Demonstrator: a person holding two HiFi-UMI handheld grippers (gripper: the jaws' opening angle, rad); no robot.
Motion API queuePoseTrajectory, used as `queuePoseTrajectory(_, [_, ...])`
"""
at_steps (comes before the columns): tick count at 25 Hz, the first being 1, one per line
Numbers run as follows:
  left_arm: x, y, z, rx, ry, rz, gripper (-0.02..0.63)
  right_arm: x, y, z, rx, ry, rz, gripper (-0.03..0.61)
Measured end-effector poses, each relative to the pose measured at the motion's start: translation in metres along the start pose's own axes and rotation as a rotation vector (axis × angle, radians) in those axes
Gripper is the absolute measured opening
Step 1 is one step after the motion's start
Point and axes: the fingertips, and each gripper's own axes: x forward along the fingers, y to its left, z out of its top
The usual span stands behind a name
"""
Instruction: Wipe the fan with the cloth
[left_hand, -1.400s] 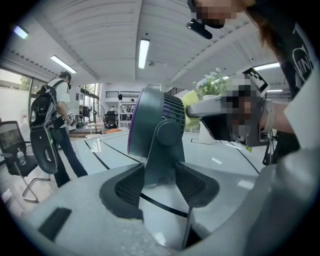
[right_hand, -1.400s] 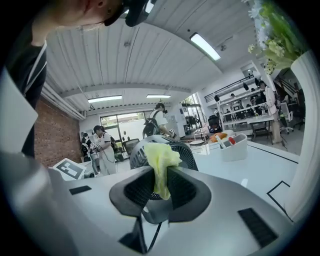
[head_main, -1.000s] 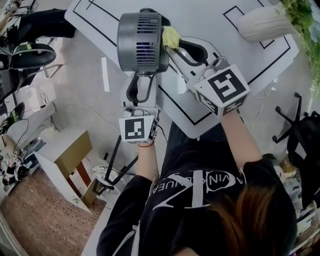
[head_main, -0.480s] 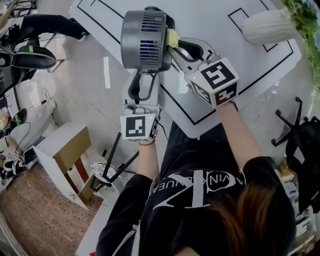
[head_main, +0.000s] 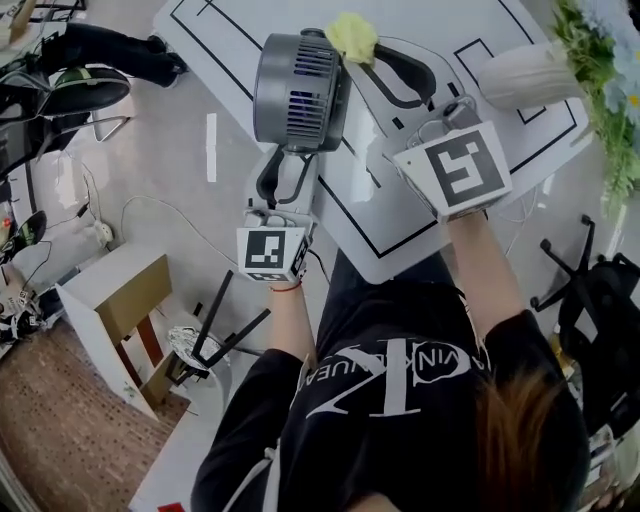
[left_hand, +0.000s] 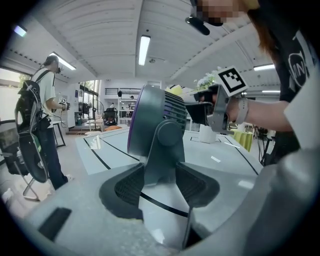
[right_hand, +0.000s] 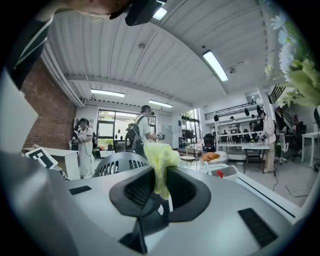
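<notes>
A grey fan (head_main: 300, 92) stands at the white table's (head_main: 420, 30) near left corner. My left gripper (head_main: 289, 170) is shut on the fan's stand (left_hand: 163, 145), whose upright sits pinched between the ribbed pads, with the fan head (left_hand: 152, 120) tilted above. My right gripper (head_main: 372, 55) is shut on a yellow cloth (head_main: 352, 37), held at the far top rim of the fan head. In the right gripper view the cloth (right_hand: 160, 162) sticks up from between the jaws, with the fan's grille (right_hand: 119, 163) just behind on the left. From the left gripper view, the right gripper (left_hand: 212, 107) reaches in over the fan.
A white vase (head_main: 525, 62) with green flowers lies at the table's far right. Black lines mark the tabletop. On the floor to the left are a wooden box (head_main: 120, 300), a chair (head_main: 60, 110) and cables. People stand in the background (left_hand: 42, 120).
My right gripper has lifted the cloth from the fan's right side up to the far top rim of the fan head and rolled. The left gripper has kept its hold.
</notes>
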Motion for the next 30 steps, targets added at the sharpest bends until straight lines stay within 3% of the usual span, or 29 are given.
queuePoseTrajectory(6, [0.0,-0.001,0.001,0.036,0.035,0.021,0.203,0.023,-0.004,0.019,0.029,-0.018,0.086,0.071])
queuePoseTrajectory(13, [0.0,-0.001,0.0,-0.007,0.042,0.053,0.204,0.049,-0.012,0.005,0.102,0.075,0.176,0.071])
queuePoseTrajectory(16, [-0.001,-0.001,0.0,-0.021,0.04,0.074,0.204,0.048,-0.006,0.008,0.136,0.07,0.223,0.069])
queuePoseTrajectory(23, [-0.002,0.0,-0.001,-0.034,0.052,0.12,0.202,0.033,0.011,0.025,0.081,0.039,0.303,0.067])
queuePoseTrajectory(30, [-0.004,0.001,-0.001,-0.073,0.044,0.145,0.196,0.012,0.04,0.038,-0.068,0.016,0.329,0.067])
